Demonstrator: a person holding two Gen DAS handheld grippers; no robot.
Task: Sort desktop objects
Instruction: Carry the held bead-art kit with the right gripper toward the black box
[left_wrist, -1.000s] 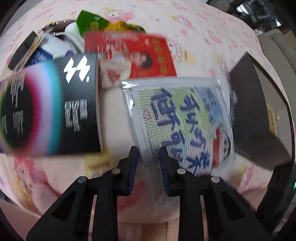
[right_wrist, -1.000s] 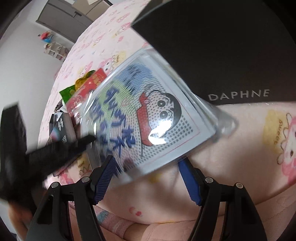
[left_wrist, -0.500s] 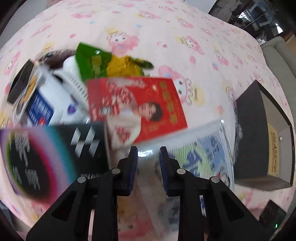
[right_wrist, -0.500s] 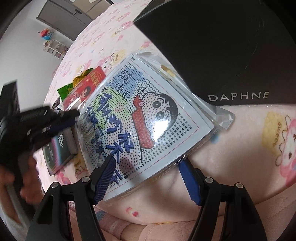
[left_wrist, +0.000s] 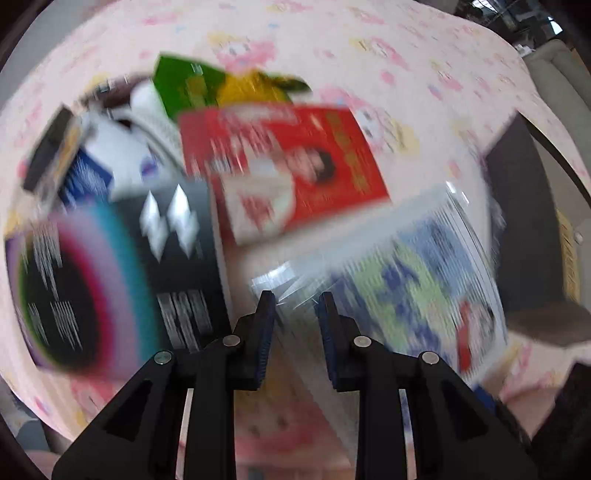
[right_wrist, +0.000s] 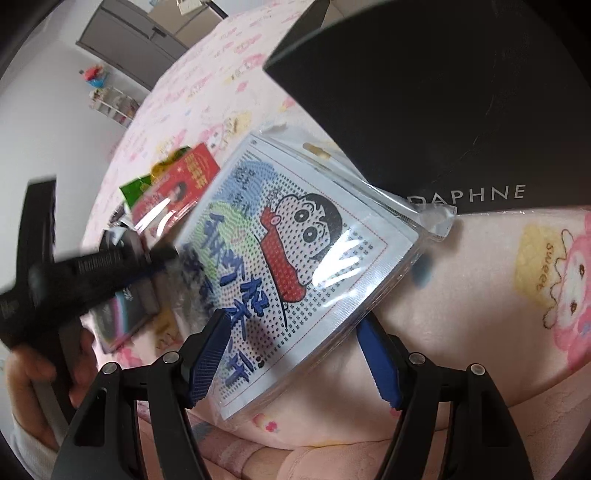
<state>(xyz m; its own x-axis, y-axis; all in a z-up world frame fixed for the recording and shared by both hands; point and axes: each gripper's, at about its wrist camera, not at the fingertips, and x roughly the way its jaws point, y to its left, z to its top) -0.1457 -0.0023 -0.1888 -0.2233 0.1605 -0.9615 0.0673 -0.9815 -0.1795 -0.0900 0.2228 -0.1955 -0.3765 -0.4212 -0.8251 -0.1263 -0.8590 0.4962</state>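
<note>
A clear bag with a cartoon bead picture (right_wrist: 291, 266) lies on the pink cloth, its top corner against a black DAPHNE box (right_wrist: 461, 110). My right gripper (right_wrist: 295, 354) stands open, and the bag's near corner lies between its jaws; the bag's edge covers the right fingertip. In the blurred left wrist view my left gripper (left_wrist: 295, 306) keeps a narrow gap, with the bag (left_wrist: 406, 288) just ahead and to the right. The right wrist view shows the left gripper (right_wrist: 159, 258) at the bag's left edge; whether it touches is lost in blur.
A heap lies left of the bag: a black box with a rainbow ring (left_wrist: 110, 277), a red packet (left_wrist: 314, 158), a green packet (left_wrist: 184, 85), a white and blue item (left_wrist: 110, 155). A person's hand (right_wrist: 37, 369) holds the left gripper. Grey cabinets (right_wrist: 129, 40) stand far behind.
The bag, tilted up a second ago, now lies flat. My left gripper drew away towards the heap, then came back to the bag's left edge. The right gripper has kept still.
</note>
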